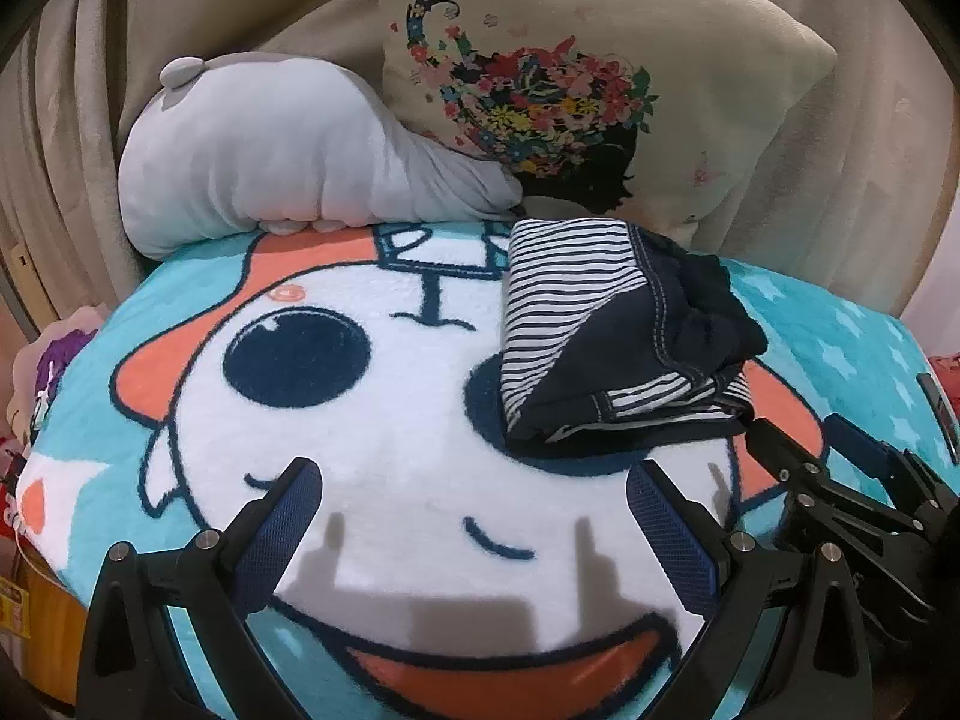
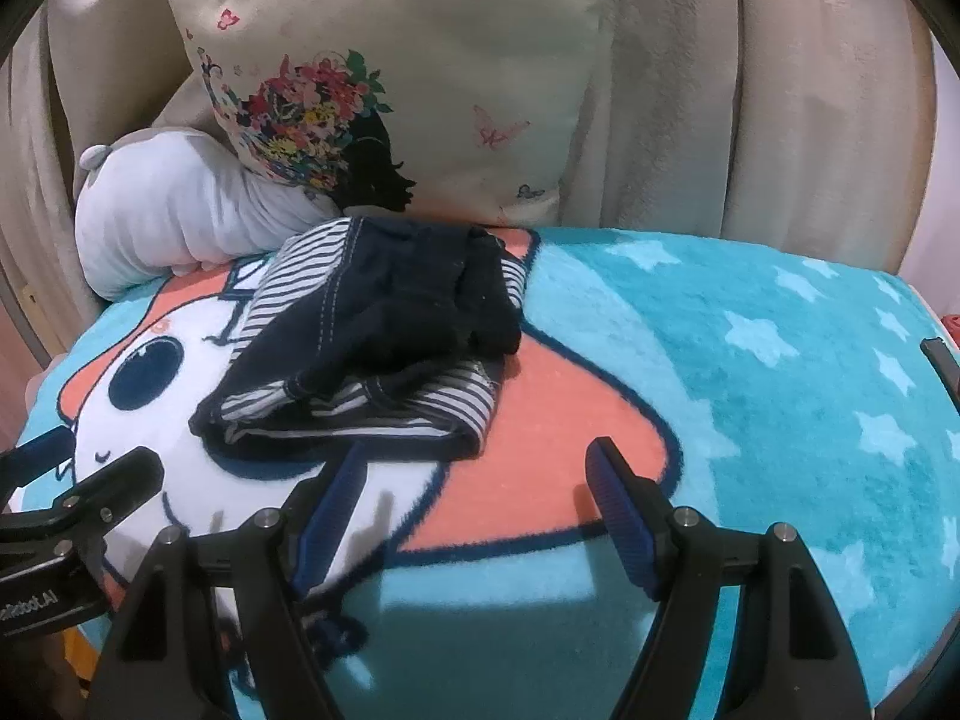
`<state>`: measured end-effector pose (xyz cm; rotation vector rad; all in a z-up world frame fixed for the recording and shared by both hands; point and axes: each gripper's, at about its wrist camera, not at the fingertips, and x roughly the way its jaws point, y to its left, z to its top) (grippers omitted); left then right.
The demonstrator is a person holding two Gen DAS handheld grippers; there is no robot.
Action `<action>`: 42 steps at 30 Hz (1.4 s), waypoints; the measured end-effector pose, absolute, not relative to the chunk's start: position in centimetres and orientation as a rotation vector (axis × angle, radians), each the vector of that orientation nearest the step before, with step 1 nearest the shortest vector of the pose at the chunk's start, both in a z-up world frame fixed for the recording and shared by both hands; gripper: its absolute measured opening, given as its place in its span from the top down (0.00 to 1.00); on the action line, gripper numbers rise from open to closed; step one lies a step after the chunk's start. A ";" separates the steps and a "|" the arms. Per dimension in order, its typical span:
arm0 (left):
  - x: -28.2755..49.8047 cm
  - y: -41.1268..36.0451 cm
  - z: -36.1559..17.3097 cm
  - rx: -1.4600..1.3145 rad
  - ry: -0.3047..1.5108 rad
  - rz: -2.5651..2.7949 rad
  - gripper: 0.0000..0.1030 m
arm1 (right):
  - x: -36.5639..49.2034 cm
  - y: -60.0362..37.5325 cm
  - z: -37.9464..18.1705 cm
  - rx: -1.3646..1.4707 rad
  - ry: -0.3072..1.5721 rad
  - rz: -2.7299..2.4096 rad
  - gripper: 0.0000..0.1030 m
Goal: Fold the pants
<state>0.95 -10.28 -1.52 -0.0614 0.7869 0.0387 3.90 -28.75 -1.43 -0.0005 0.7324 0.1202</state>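
Observation:
Navy pants with a striped lining (image 1: 618, 336) (image 2: 372, 348) lie folded into a compact bundle on a cartoon blanket (image 1: 390, 420) (image 2: 750, 390). My left gripper (image 1: 474, 498) is open over the blanket's white face, nearer me and left of the bundle, nothing between its blue pads. My right gripper (image 2: 480, 474) is also open, just in front of the bundle's near edge, its left fingertip close to the fabric but not gripping it. The right gripper's fingers (image 1: 780, 456) show at the right of the left wrist view, and the left gripper's fingers (image 2: 120, 480) at the left of the right wrist view.
A grey plush toy (image 1: 288, 156) (image 2: 180, 210) and a flowered cushion (image 1: 588, 78) (image 2: 390, 90) lean against a beige-draped backrest (image 2: 780, 90) behind the bundle. The blanket's starred teal part stretches out to the right. A dark object (image 2: 942, 360) sits at the right edge.

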 end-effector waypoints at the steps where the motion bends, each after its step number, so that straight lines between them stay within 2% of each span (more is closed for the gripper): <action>1: 0.9 -10.3 -1.5 -0.062 0.787 0.036 0.00 | 3.9 -28.8 -1.5 -0.002 0.736 0.119 0.28; 42: 0.8 -7.8 -1.9 -0.177 0.791 0.011 0.01 | 4.0 -26.9 -1.6 -0.088 0.750 0.122 0.27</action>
